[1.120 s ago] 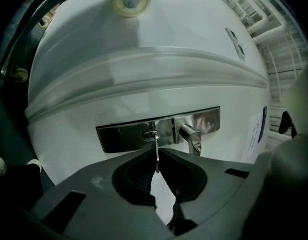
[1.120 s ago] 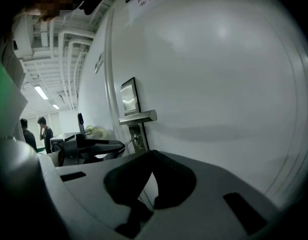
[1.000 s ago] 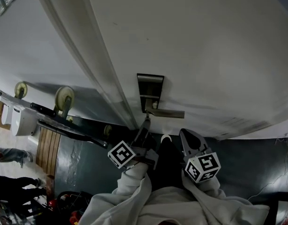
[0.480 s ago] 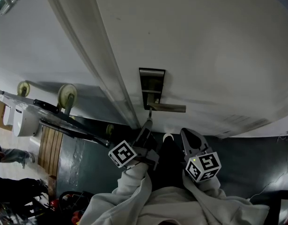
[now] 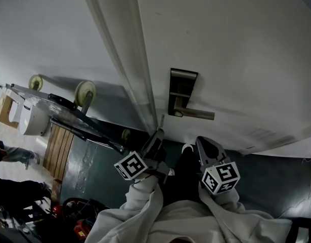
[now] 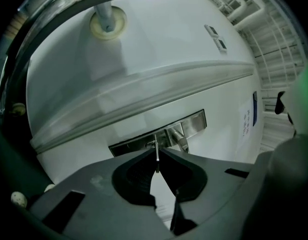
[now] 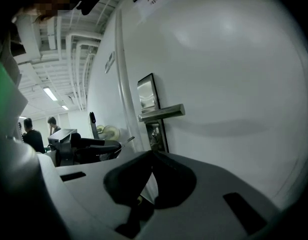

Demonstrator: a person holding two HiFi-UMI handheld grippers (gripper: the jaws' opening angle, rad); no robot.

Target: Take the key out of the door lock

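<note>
The steel lock plate [image 5: 182,91] with its lever handle [image 5: 196,114] sits on the white door [image 5: 236,44]. My left gripper [image 5: 157,134] is shut on the key [image 5: 161,120], whose thin blade pokes out past the jaw tips, clear of the lock and a little to its left. In the left gripper view the key [image 6: 157,157] stands between the closed jaws, with the lock plate [image 6: 194,123] behind it. My right gripper [image 5: 206,148] hangs below the handle, shut and empty. The right gripper view shows the handle [image 7: 162,113], the bare keyhole [image 7: 155,132] and the key [image 7: 126,140] held at the left.
The door frame [image 5: 127,59] runs left of the lock. A black cart [image 5: 79,121] with pale wheels [image 5: 84,92] stands against the wall at the left. People stand far off [image 7: 29,134] down the corridor.
The left gripper has drawn back from the lock with the key in it. The key's tip, at the keyhole a second ago, now sits clear to the lock's left. The right gripper shifted slightly.
</note>
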